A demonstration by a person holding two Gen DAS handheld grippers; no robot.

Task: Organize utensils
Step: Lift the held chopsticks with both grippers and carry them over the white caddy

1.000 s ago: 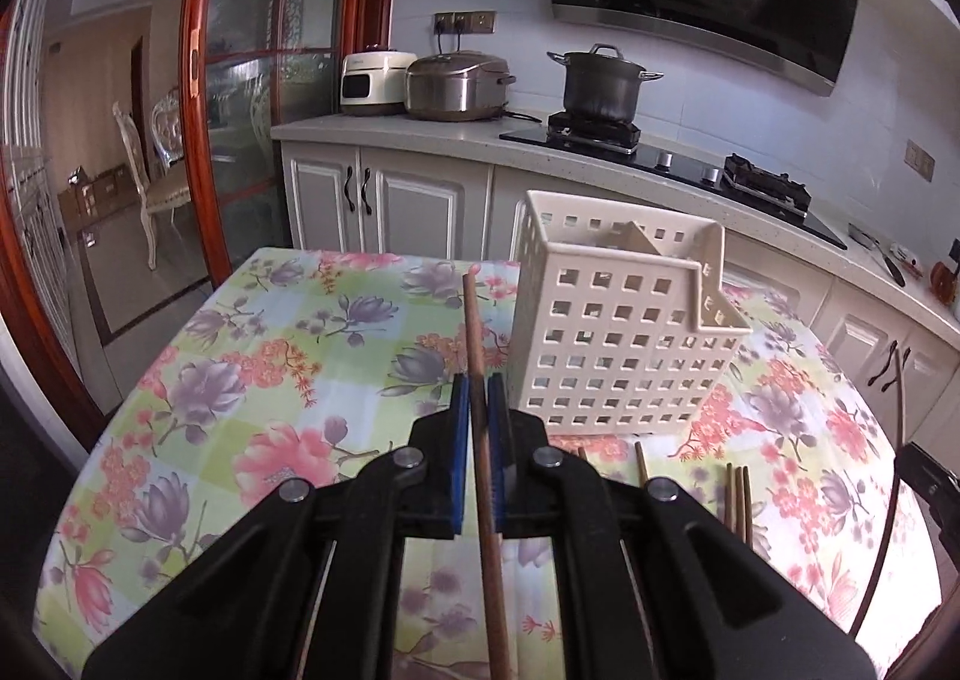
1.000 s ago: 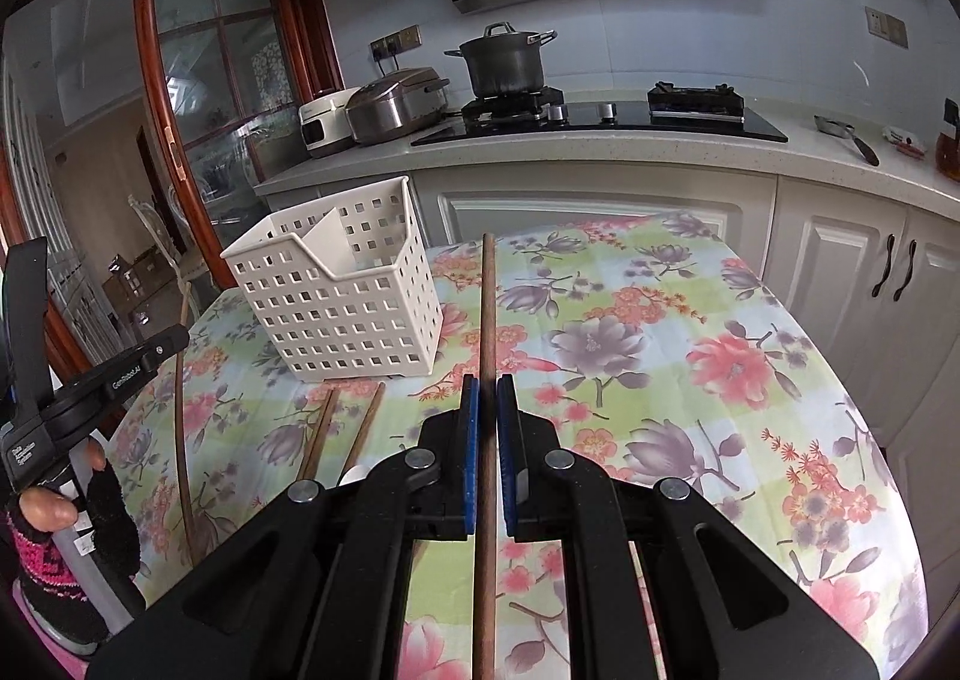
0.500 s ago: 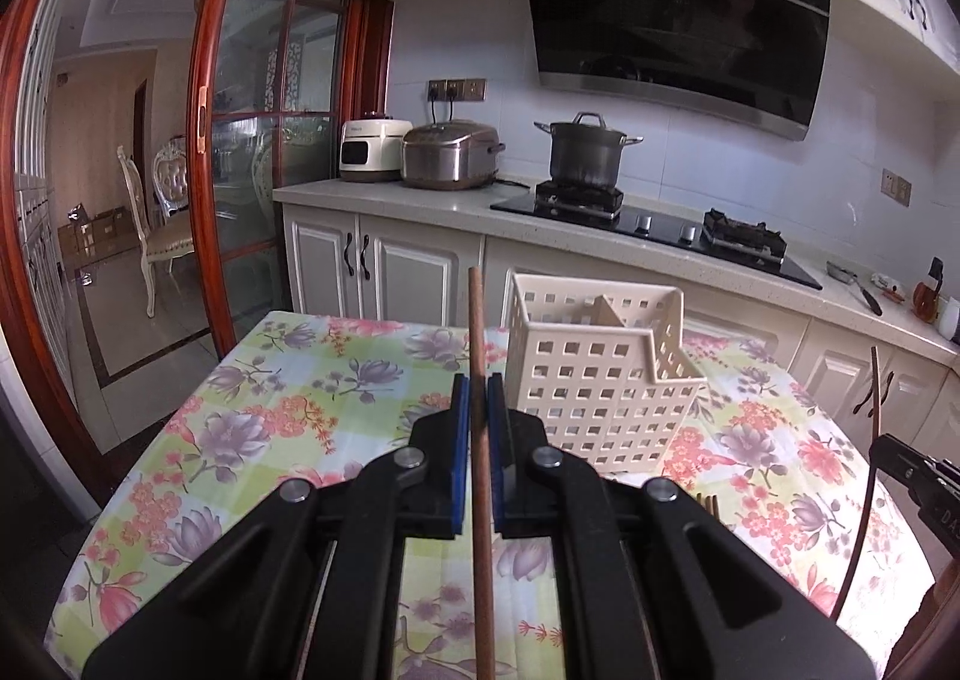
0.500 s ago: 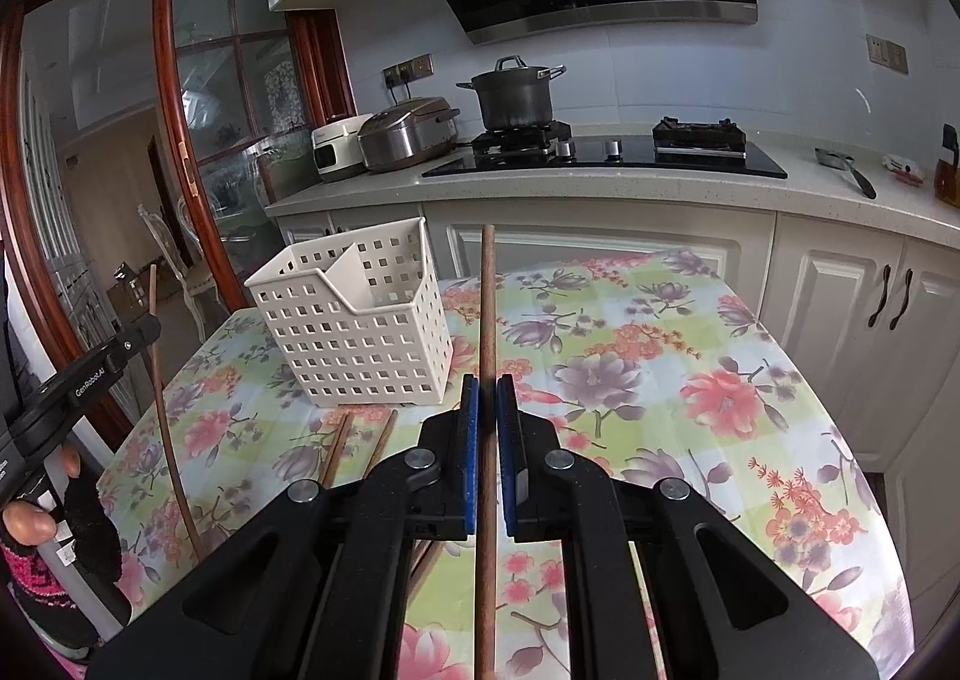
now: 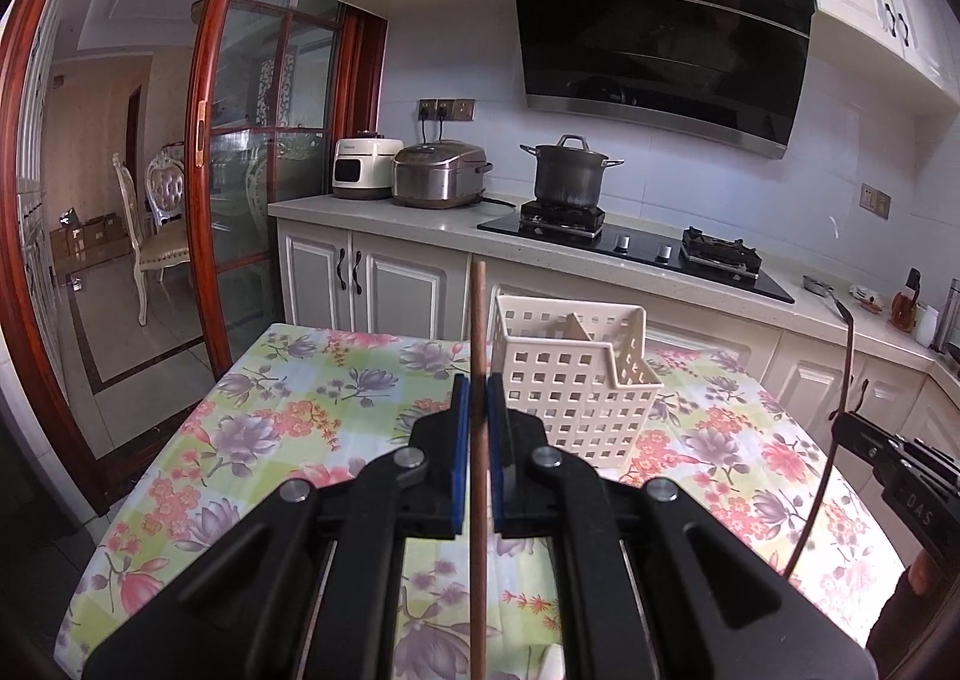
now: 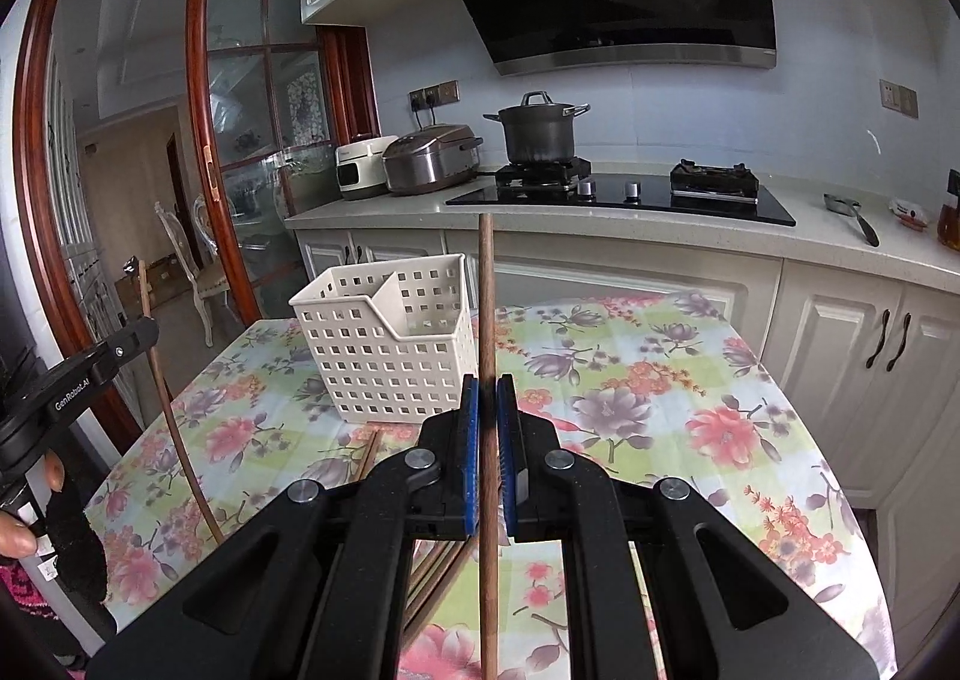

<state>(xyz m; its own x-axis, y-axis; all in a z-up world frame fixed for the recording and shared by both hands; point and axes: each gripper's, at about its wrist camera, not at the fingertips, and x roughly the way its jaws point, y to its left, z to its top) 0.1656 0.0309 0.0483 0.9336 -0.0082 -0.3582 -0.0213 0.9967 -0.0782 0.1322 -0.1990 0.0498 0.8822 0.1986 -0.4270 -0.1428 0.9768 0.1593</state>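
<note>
A white perforated utensil basket (image 5: 573,380) (image 6: 390,344) with an inner divider stands on the floral table (image 5: 288,416). My left gripper (image 5: 478,386) is shut on a brown wooden chopstick (image 5: 478,332) that sticks up just left of the basket. In the right wrist view my right gripper (image 6: 487,386) is shut on another brown chopstick (image 6: 487,290), upright just right of the basket. More chopsticks (image 6: 369,455) lie on the cloth in front of the basket. Each gripper shows at the edge of the other's view, holding its stick.
Behind the table runs a kitchen counter (image 5: 432,227) with a pot (image 5: 567,173) on the hob, a rice cooker (image 5: 441,176) and a white appliance (image 5: 363,167). A wood-framed glass door (image 5: 252,152) stands at the left. A person's hand (image 6: 18,524) holds the left gripper's handle.
Both grippers have risen and tilted up with their chopsticks, so the basket sits lower and smaller in view and more of the wall and hood shows. Both grips are unchanged.
</note>
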